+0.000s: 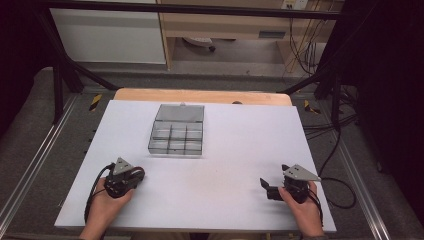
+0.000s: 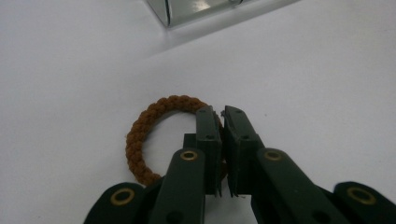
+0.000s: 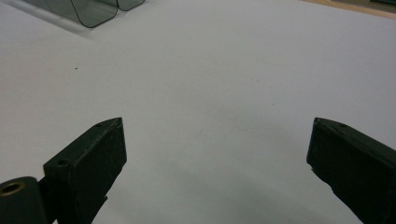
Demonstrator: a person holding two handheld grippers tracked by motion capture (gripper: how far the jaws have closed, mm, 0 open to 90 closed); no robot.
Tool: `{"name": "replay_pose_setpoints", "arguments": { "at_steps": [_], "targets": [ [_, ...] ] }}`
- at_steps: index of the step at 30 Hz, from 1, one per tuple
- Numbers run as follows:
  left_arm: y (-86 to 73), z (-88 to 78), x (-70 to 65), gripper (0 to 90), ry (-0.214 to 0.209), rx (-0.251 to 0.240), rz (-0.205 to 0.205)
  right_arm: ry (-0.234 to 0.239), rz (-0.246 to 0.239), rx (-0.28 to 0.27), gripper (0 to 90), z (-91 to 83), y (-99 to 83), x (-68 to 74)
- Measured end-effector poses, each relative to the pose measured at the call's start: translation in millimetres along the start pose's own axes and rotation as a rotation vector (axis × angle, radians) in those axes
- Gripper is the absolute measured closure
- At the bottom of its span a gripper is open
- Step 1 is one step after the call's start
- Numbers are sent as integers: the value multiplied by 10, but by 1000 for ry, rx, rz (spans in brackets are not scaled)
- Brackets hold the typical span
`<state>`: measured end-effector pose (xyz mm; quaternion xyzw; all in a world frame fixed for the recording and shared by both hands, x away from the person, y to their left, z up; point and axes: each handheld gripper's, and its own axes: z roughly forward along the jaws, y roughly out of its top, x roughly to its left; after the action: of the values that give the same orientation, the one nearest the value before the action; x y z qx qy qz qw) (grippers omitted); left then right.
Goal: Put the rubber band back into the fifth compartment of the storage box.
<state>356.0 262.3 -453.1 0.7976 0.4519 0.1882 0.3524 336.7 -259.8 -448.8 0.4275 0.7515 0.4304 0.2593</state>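
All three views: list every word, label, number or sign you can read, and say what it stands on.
No text can be read.
Compartment box: no label visible.
Left gripper and brown braided ring: no markings.
Right gripper: no markings.
Grey plate on the far cabinet: too small and blurred to read.

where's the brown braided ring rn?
The brown braided ring lies on the white table at its near left, pinched in the left gripper, short of the clear compartment box.

A lab-style recording station: a white tabletop sits inside a black metal frame, with loose cables hanging at one o'clock and wooden office furniture at twelve o'clock on grey carpet.
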Motion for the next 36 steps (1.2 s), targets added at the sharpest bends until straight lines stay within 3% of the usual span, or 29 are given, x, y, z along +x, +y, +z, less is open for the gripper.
{"name": "replay_pose_setpoints", "arguments": {
  "at_steps": [3, 5, 7, 8, 13, 18, 29, 36],
  "targets": [
    [-4, -21, 1, 860, -8, -1, -2, 2, 0, -2, 52, 3, 4, 11],
    [5, -82, 8, 862, -34, -51, -37, 1, -1, -2, 51, 4, 4, 15],
    [10, -106, 11, 863, -40, -68, -50, 2, 2, -4, 50, 3, 5, 15],
    [18, -153, 19, 863, -50, -104, -67, 2, 1, -4, 50, 1, 5, 16],
    [41, -243, 16, 863, -73, -170, -95, 8, 3, -5, 50, -6, 7, 28],
    [92, -281, -11, 863, -95, -217, -98, 11, 0, -2, 52, 6, 6, 25],
    [226, -296, -13, 863, -98, -242, -88, 16, 9, -5, 54, 6, 1, 24],
    [442, -220, 28, 863, -101, -261, -97, 32, 16, -8, 74, 6, 0, 21]
  ]
}}
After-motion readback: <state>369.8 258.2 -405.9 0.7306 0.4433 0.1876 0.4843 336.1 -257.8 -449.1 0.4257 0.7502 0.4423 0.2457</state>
